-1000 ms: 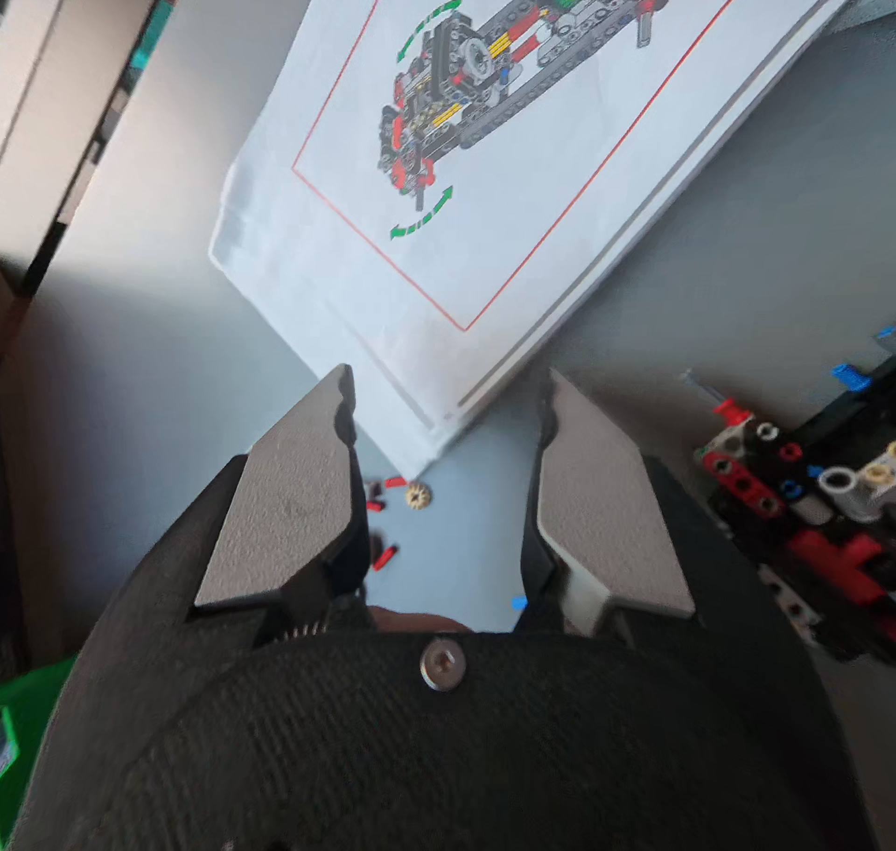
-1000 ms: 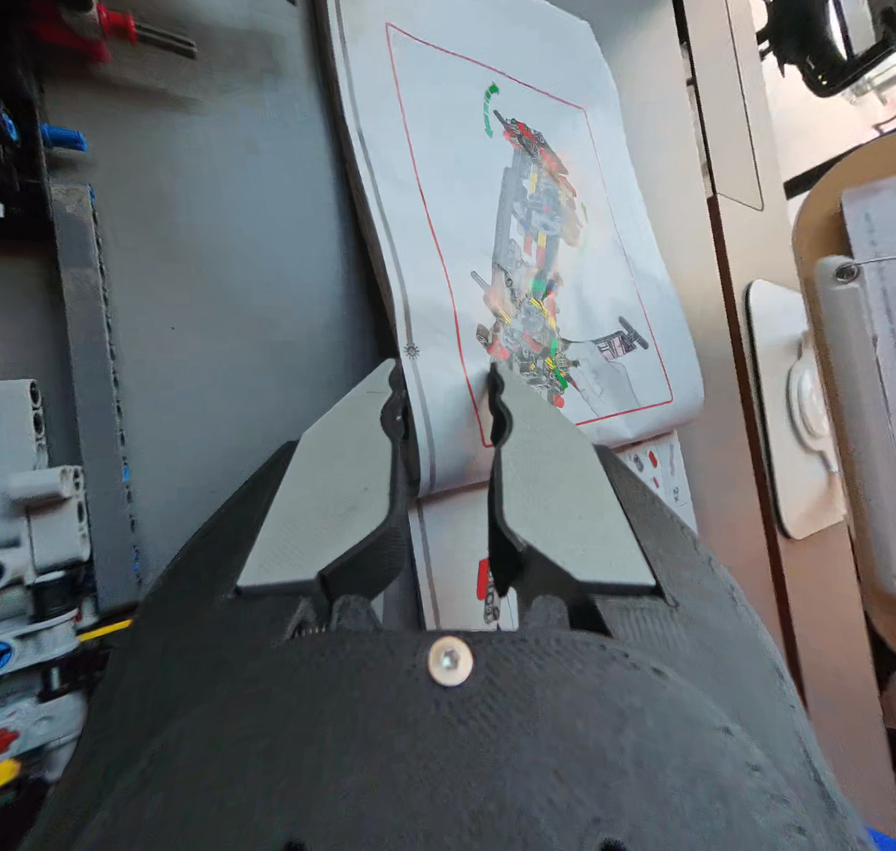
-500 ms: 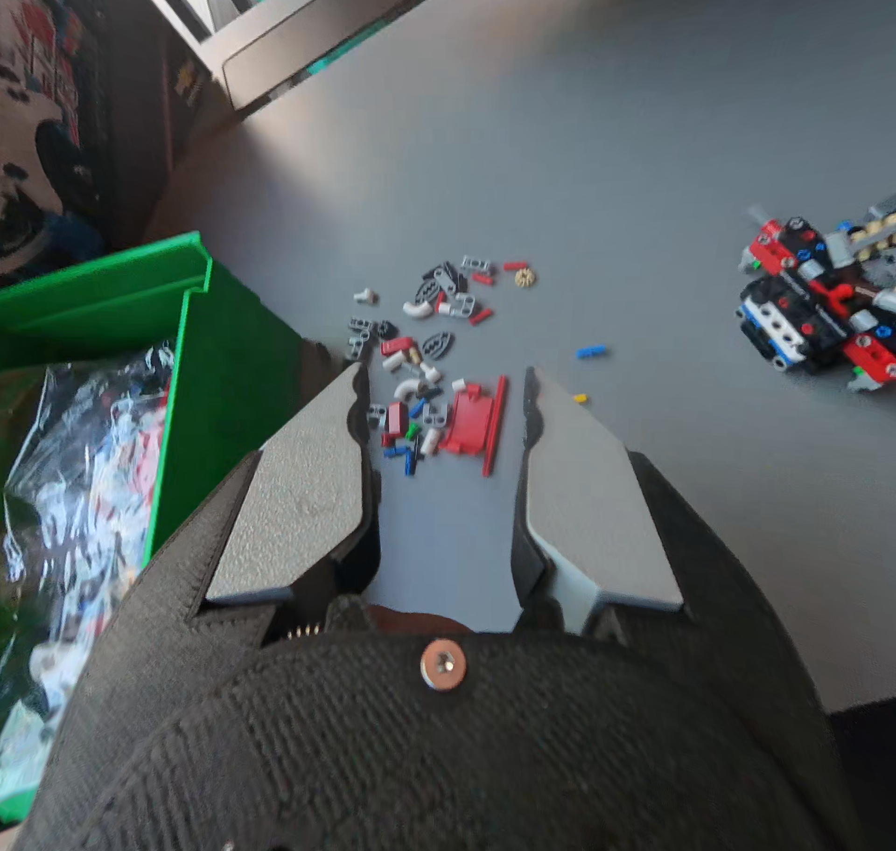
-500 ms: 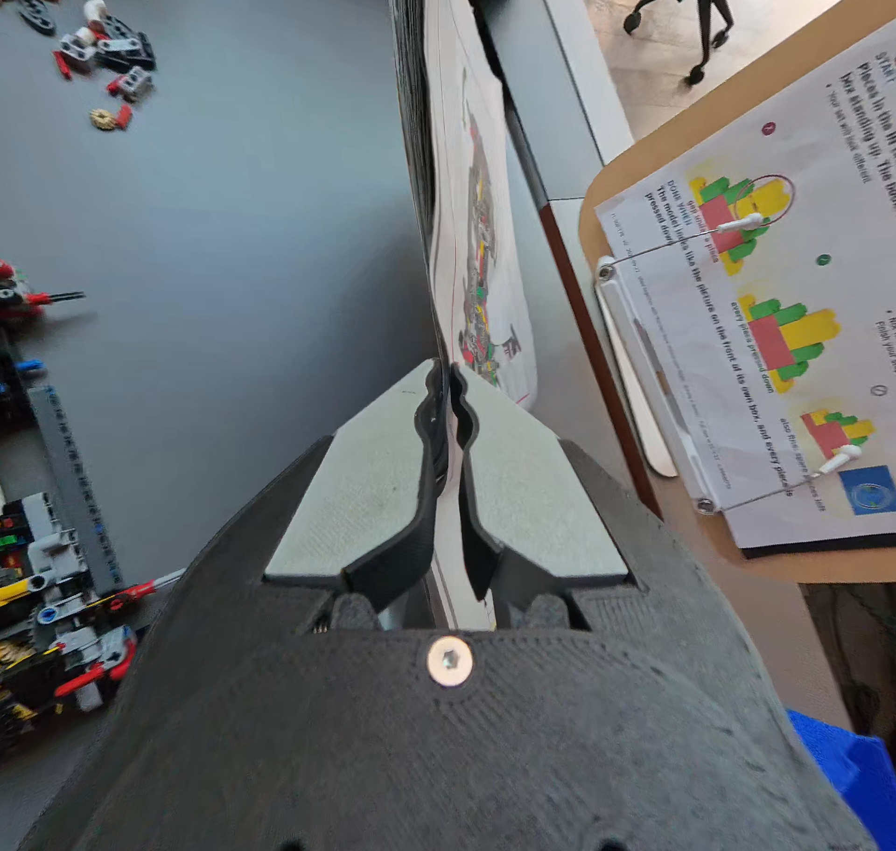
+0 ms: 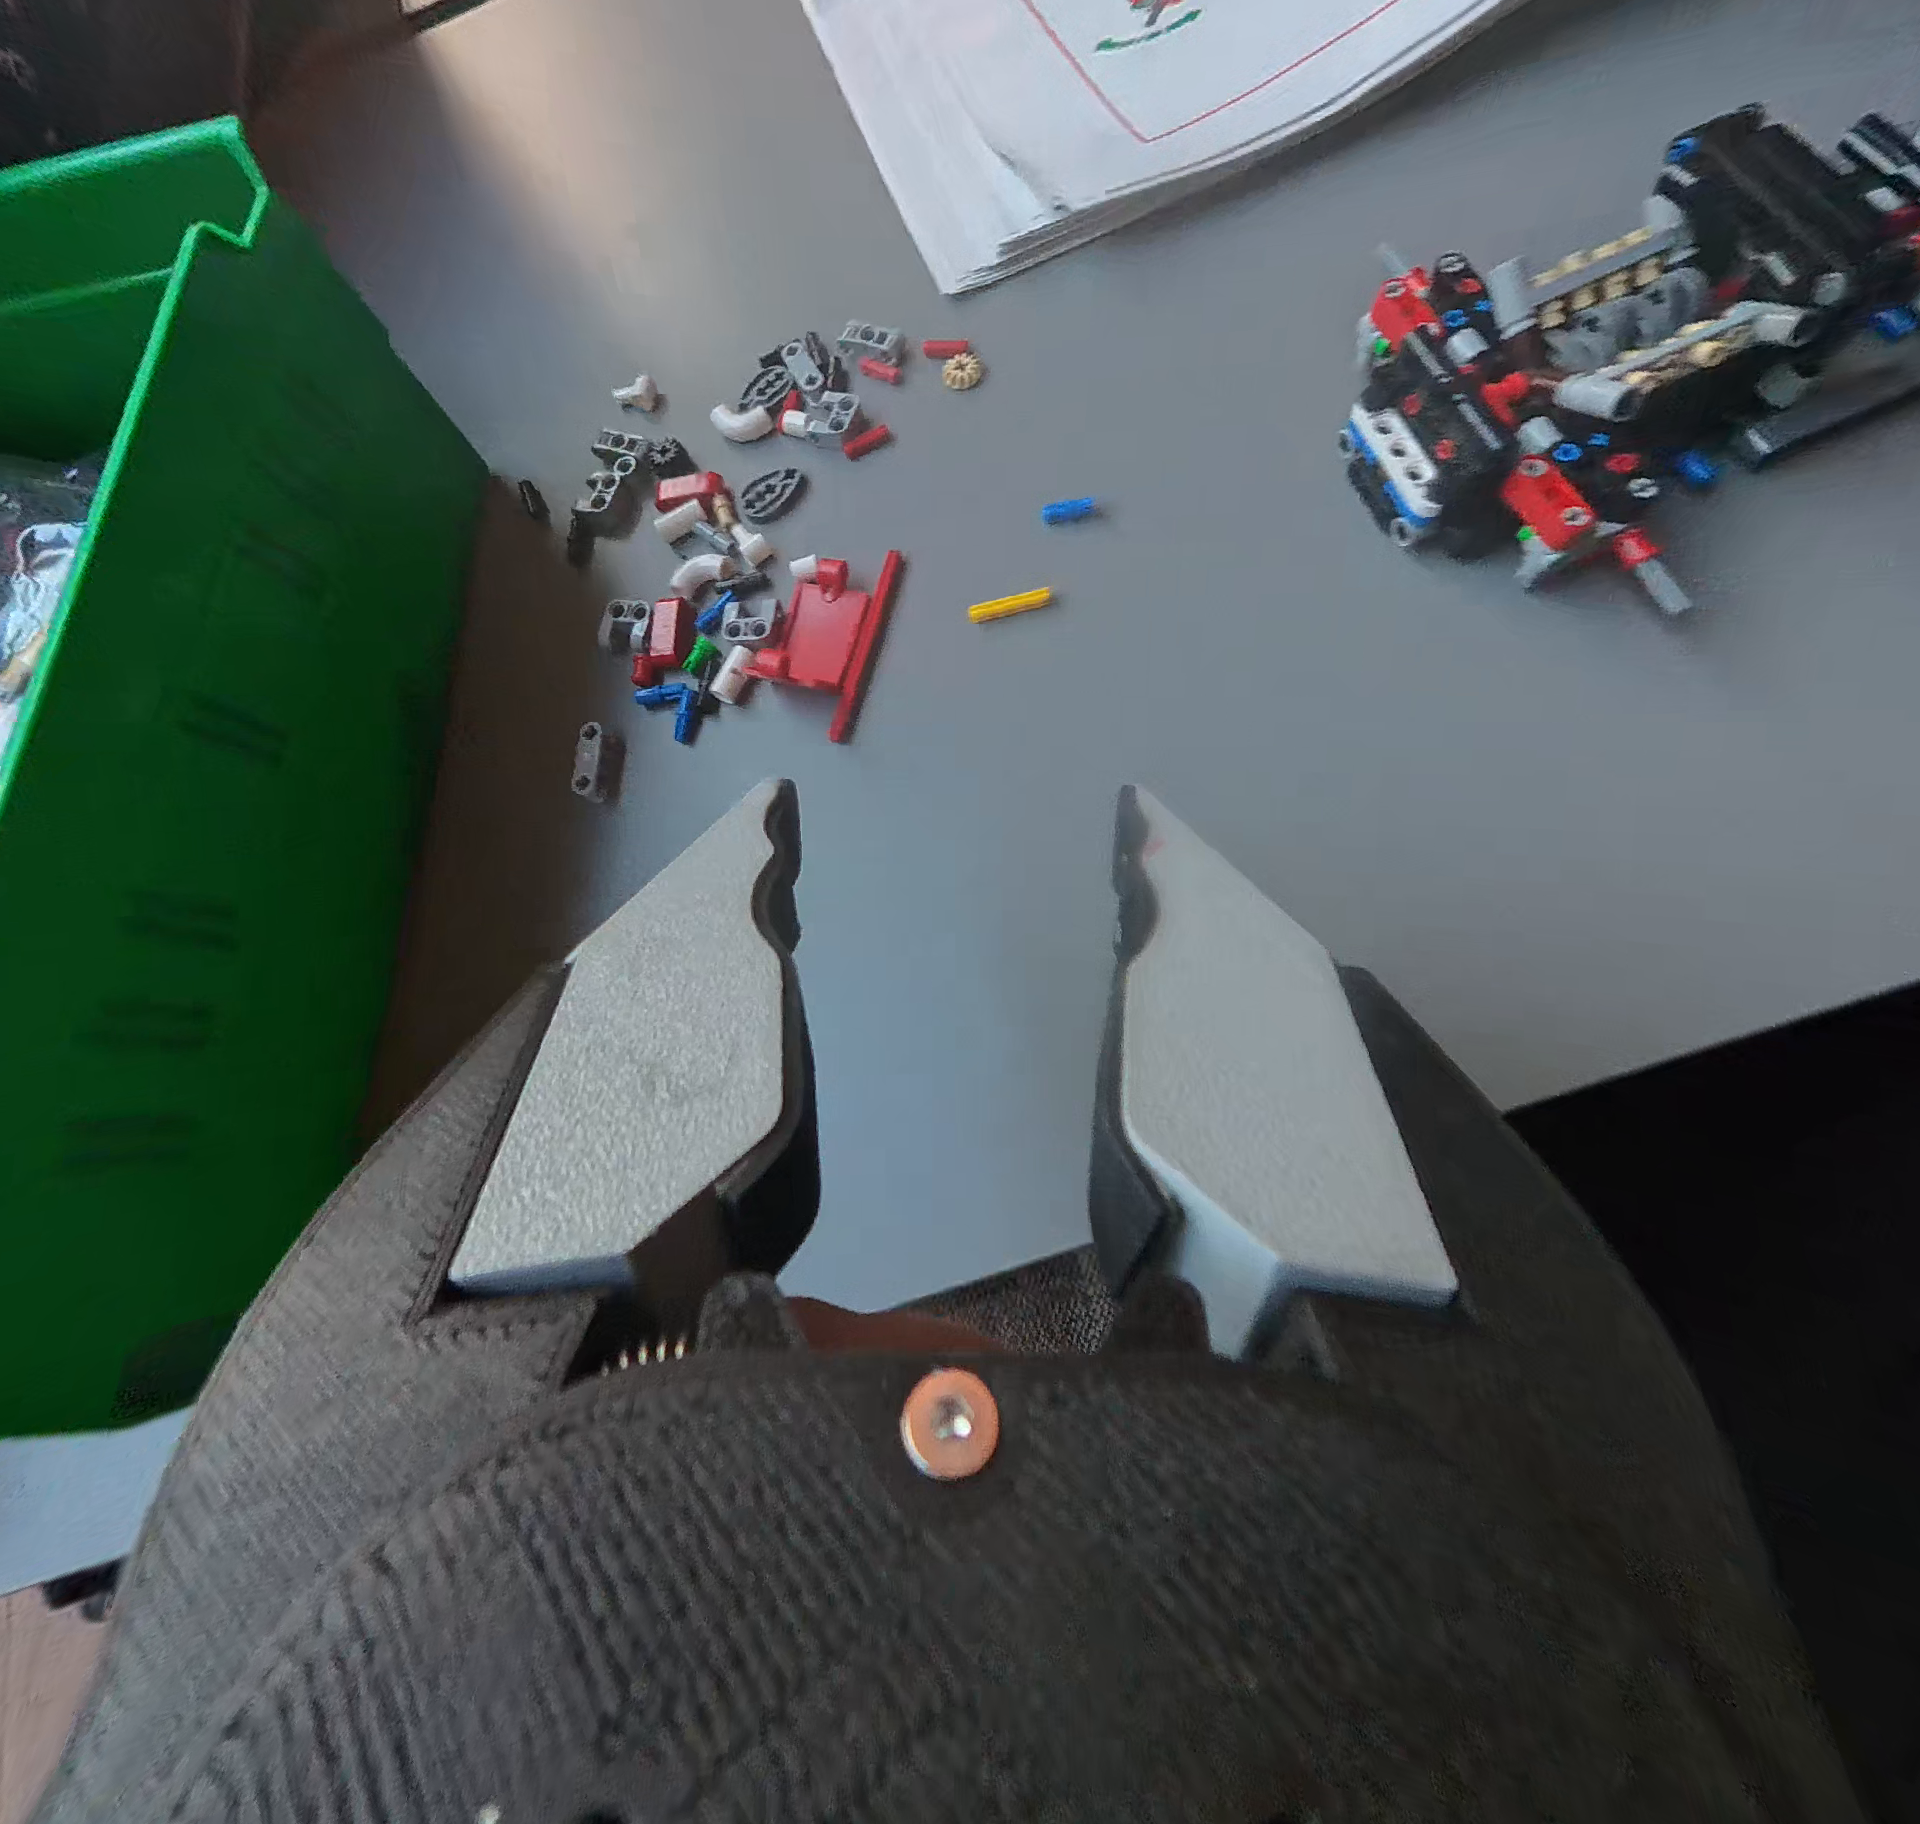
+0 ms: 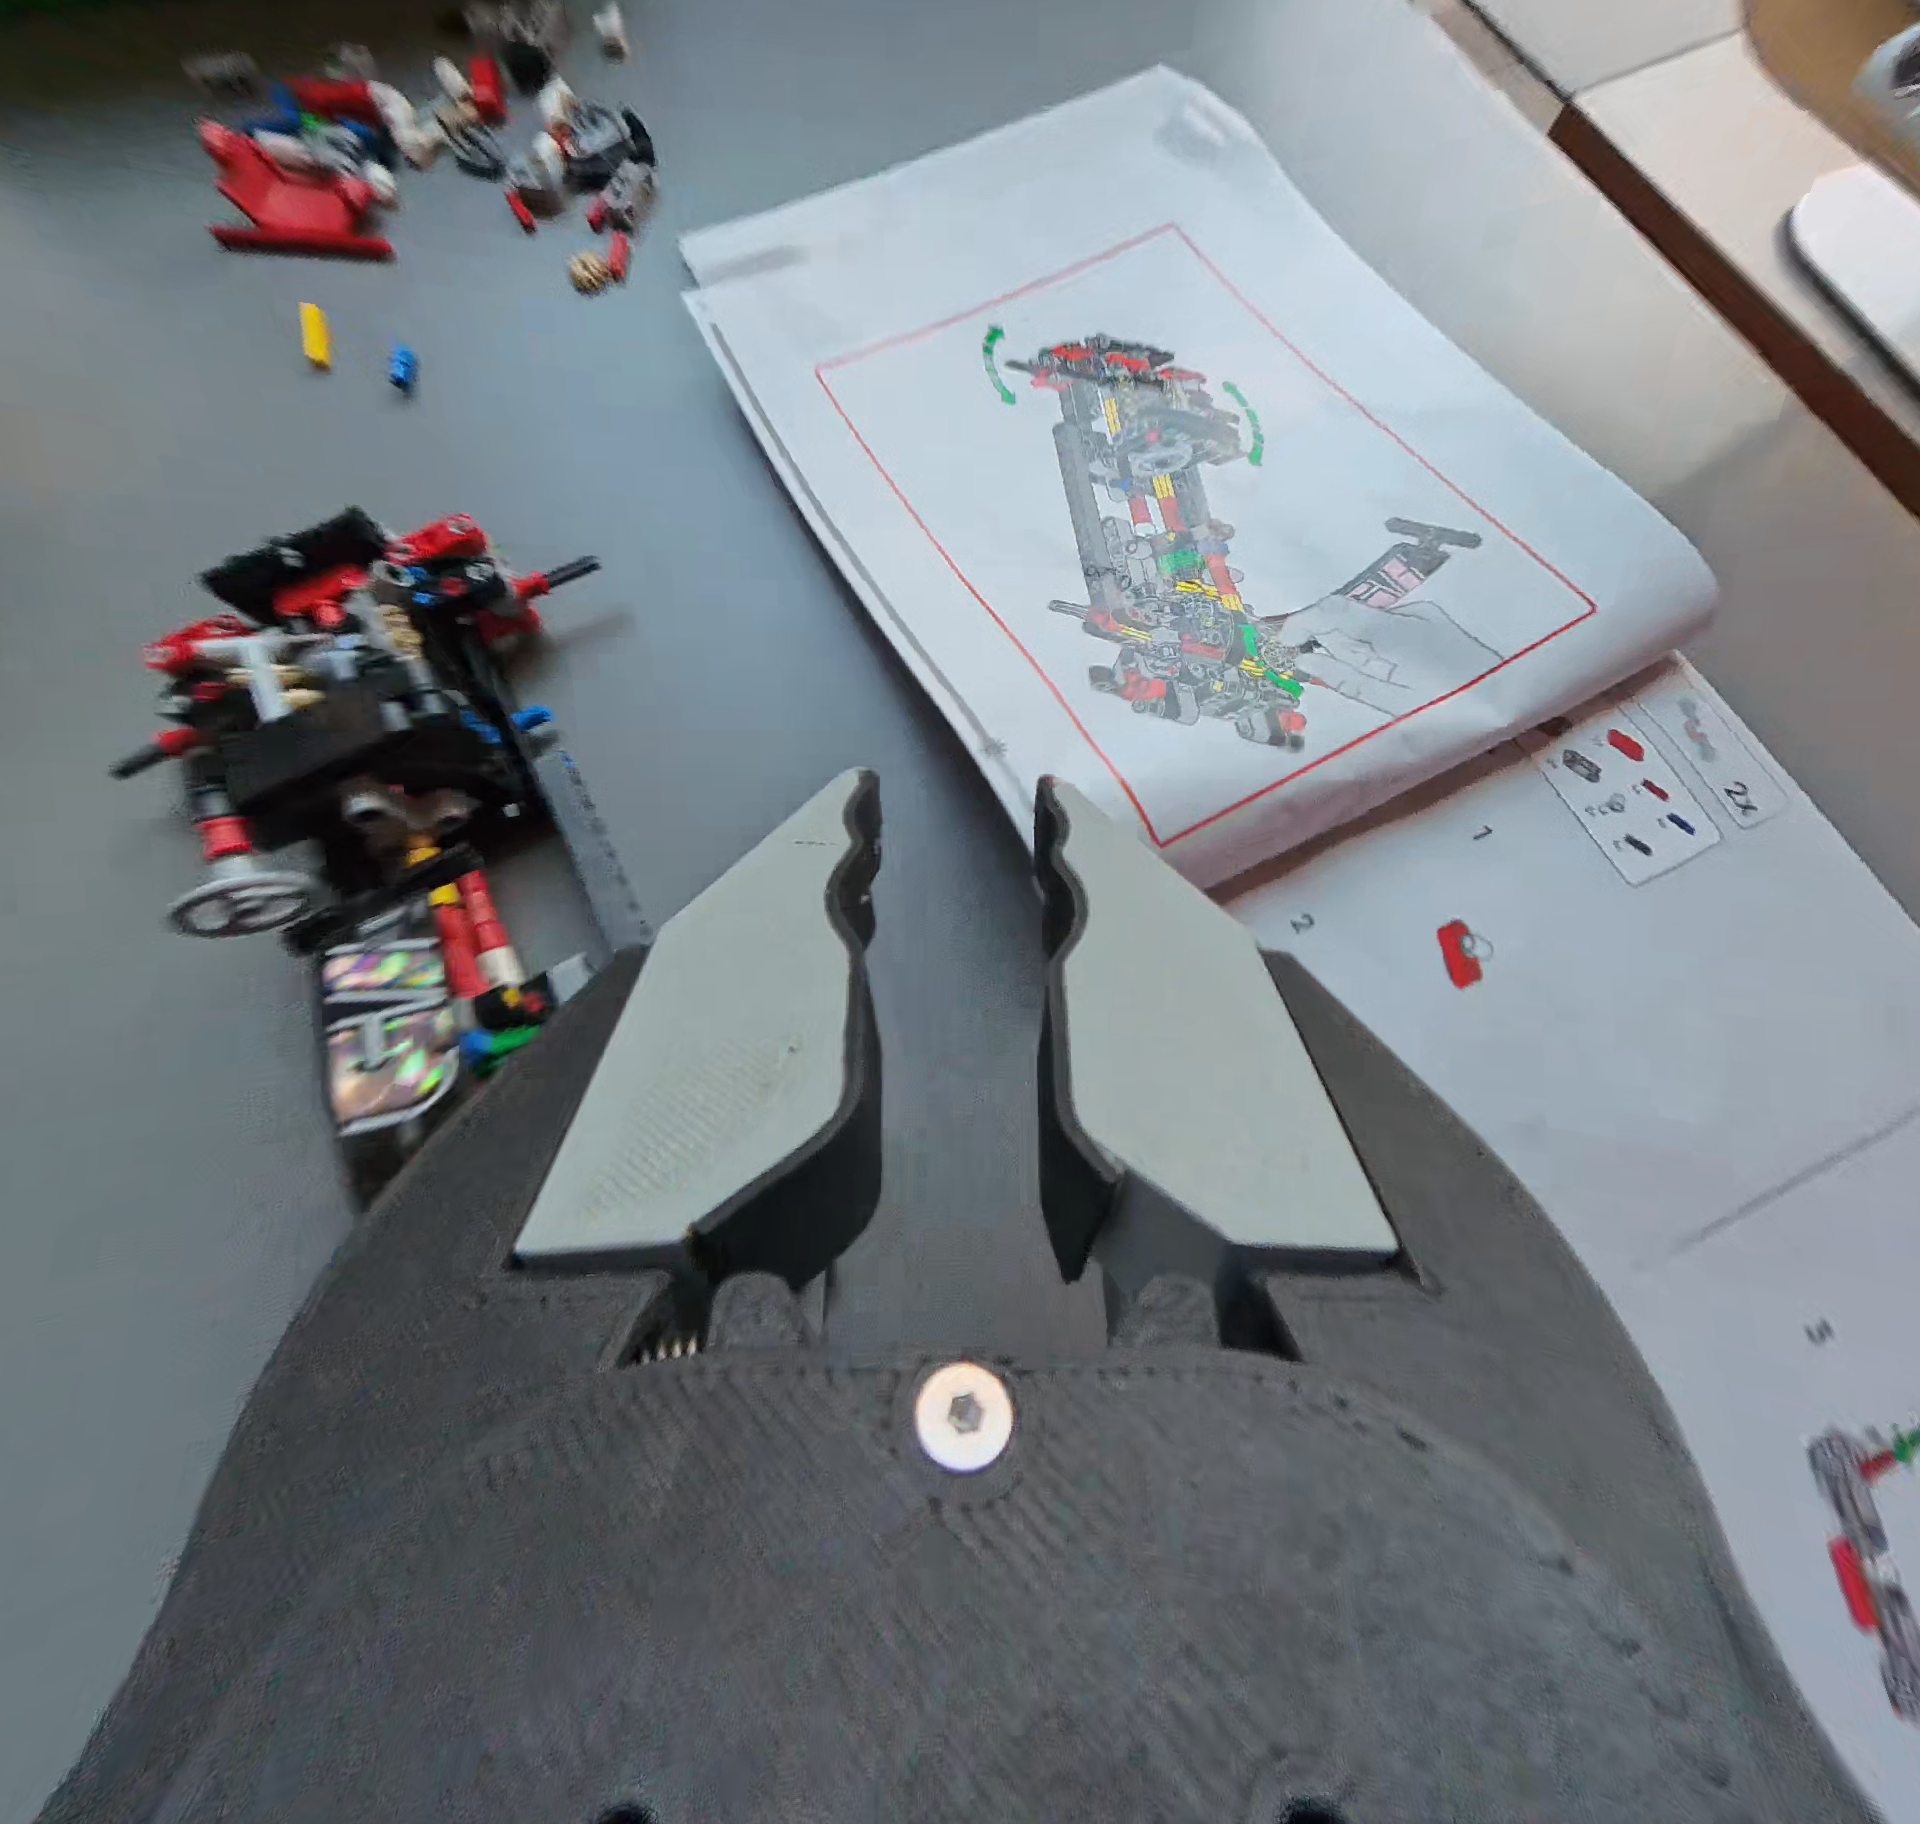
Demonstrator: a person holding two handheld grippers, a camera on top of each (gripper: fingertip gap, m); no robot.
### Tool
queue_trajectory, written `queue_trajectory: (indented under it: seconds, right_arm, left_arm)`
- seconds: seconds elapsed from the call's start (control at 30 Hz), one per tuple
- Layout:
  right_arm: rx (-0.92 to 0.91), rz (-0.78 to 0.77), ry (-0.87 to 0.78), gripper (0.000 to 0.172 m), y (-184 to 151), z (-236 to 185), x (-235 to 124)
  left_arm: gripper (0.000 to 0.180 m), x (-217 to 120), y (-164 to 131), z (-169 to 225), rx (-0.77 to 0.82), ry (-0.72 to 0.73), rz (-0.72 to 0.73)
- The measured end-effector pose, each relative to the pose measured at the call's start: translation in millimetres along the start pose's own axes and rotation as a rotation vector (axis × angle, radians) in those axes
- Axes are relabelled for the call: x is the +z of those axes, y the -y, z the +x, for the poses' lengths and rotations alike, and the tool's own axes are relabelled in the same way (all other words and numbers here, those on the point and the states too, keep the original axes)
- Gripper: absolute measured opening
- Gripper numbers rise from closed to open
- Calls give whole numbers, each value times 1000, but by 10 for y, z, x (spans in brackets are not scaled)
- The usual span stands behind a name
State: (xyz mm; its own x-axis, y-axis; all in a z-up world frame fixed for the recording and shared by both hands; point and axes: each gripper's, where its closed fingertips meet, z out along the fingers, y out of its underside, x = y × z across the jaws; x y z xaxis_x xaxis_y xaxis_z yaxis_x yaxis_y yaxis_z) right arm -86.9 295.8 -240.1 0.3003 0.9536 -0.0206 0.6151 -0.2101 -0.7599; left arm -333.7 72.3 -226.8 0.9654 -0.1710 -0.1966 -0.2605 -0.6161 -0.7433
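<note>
Ahead of the left gripper (image 5: pixel 956 818), whose jaws stand wide on nothing, loose bricks (image 5: pixel 748 538) lie scattered; a green bin (image 5: pixel 208 735) to its left holds a plastic bag (image 5: pixel 31 569).

Right of the bare, narrowly parted right gripper (image 6: pixel 956 818) lies the open booklet (image 6: pixel 1195 486); to its left the brick model (image 6: pixel 353 735) lies lengthwise, running away from it.

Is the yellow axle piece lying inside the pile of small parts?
No, the yellow axle lies alone on the grey table, apart from the pile.
</note>
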Motion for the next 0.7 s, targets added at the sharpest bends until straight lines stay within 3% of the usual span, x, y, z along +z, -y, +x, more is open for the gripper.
queue_trajectory:
  seconds: [0.13,0.27,0.47,0.6,0.7]
  right_arm:
    - [-7,144,-45,28,-15,-184,-920]
    - [56,285,-107,30,-384,-323,-1678]
    - [218,242,-253,44,-1353,-378,-2134]
    - [335,283,-282,48,-1671,-717,-2364]
    - [337,283,-323,54,-1806,-1148,-2500]
  left_arm:
    - [58,-141,18,235,11,14,58]
    - [58,-289,15,433,-24,8,122]
    - [58,-552,-258,699,-37,-37,144]
    - [60,-860,-513,875,-81,-65,204]
    - [62,-1213,-936,976,-91,-21,222]
